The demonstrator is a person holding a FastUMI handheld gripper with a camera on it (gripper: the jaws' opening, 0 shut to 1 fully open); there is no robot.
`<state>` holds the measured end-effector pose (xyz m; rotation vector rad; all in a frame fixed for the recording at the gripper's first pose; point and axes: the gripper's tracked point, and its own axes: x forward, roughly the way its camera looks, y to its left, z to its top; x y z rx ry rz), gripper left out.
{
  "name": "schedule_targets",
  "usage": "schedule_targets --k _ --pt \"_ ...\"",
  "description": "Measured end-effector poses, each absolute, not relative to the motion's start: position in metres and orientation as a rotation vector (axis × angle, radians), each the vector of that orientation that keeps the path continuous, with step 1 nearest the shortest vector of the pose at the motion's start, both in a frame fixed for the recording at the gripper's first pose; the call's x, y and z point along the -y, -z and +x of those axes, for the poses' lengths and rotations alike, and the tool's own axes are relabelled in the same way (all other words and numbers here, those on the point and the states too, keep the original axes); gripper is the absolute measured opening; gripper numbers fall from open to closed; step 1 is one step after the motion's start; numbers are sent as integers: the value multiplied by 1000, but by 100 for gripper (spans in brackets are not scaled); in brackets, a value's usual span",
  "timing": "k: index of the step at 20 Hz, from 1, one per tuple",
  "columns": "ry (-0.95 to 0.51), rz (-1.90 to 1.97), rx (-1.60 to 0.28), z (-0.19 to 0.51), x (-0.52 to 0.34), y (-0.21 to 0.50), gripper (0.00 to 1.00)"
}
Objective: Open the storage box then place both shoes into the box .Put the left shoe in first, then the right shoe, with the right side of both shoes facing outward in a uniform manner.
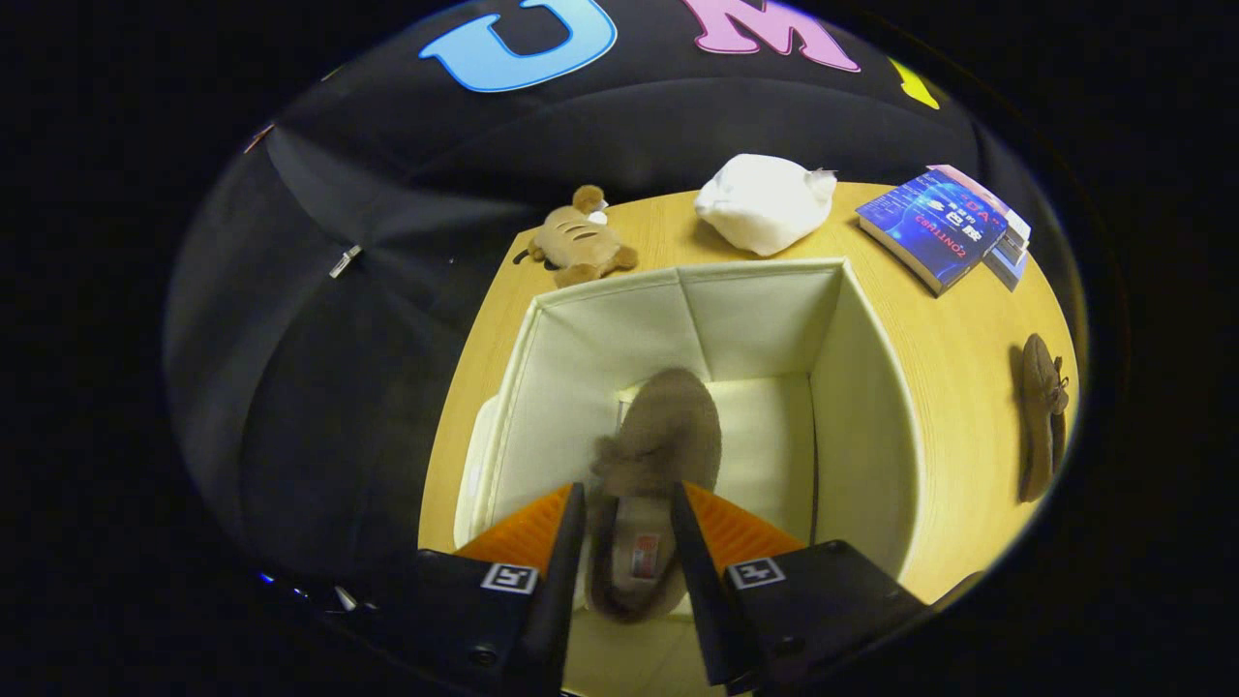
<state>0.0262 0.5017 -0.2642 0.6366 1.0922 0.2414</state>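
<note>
wooden table (929, 387): storage box (861, 407) centre; plush toy (579, 242), white pouch (765, 201), books (944, 227) upper; shoe (1042, 416) right.

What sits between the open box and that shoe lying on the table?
Only bare wooden table separates the storage box from the brown shoe, in the gripper view. The gripper holds the other shoe.

The storage box (861, 387) is cream-white inside, plain, with a paler rim. The shoe (658, 455) at lower centre, between the gripper (629, 508) fingers, is fuzzy taupe-brown with a light insole bearing a small red patch. A matching brown shoe (1042, 416) lies at the far right. The table (958, 339) is yellow wood grain. Upper centre: a tan plush toy (579, 242) with dark stripes, a white plush (765, 201). Upper right, a blue-covered book (934, 227)
</note>
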Motion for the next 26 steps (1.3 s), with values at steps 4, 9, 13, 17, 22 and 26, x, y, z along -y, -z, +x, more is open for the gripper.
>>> schedule_targets --k 4,9,13,17,22,26 --pt "-248 641 -1079 28 -497 261 70" --pt "-253 644 -1049 30 -487 248 71" --pt "-282 660 -990 33 -467 219 80" --pt "-281 591 -925 30 -412 206 81" --pt "-214 436 -850 15 -304 217 81" --pt "-109 320 -839 -3 -198 251 81"
